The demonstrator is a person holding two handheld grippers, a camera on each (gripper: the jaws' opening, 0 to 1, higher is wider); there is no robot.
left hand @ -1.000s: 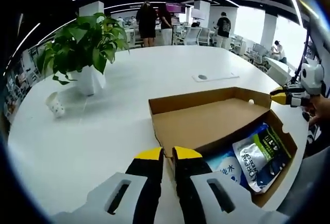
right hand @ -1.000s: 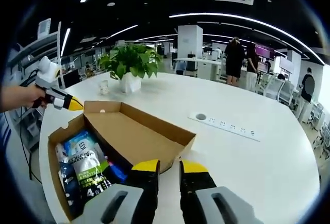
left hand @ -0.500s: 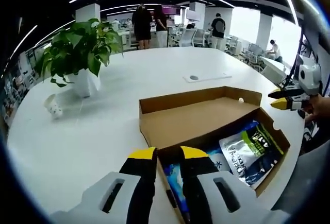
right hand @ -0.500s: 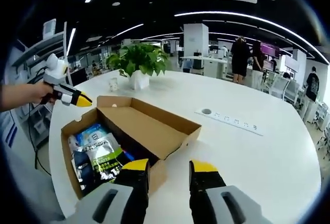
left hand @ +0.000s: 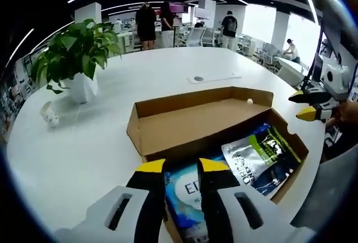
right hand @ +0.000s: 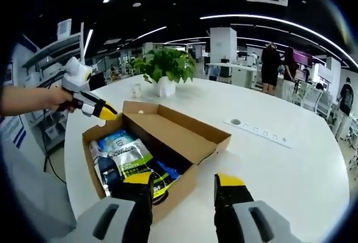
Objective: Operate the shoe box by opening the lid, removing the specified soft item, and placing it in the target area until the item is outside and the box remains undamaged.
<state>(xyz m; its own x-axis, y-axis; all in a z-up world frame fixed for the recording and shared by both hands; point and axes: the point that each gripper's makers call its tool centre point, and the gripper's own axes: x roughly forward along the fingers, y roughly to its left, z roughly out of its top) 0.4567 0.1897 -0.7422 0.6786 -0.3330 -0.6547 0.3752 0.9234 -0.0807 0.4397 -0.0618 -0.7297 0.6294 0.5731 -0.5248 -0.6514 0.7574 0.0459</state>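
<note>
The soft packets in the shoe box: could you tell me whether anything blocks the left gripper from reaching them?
Nothing visible does. The lid is folded back, leaving the packets exposed just beyond the left gripper.

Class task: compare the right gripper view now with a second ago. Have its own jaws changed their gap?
Yes. The right gripper has opened: its yellow tips stood nearly together before and now stand well apart, straddling the shoe box's near corner.

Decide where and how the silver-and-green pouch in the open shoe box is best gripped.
Probably best from straight above, pinching the top edge of the silver-and-green pouch. It lies flat, overlapping the blue pouch, and the box walls block any sideways approach. Being soft, a pinched edge should lift without scraping the cardboard. The right gripper is open above that end.
</note>
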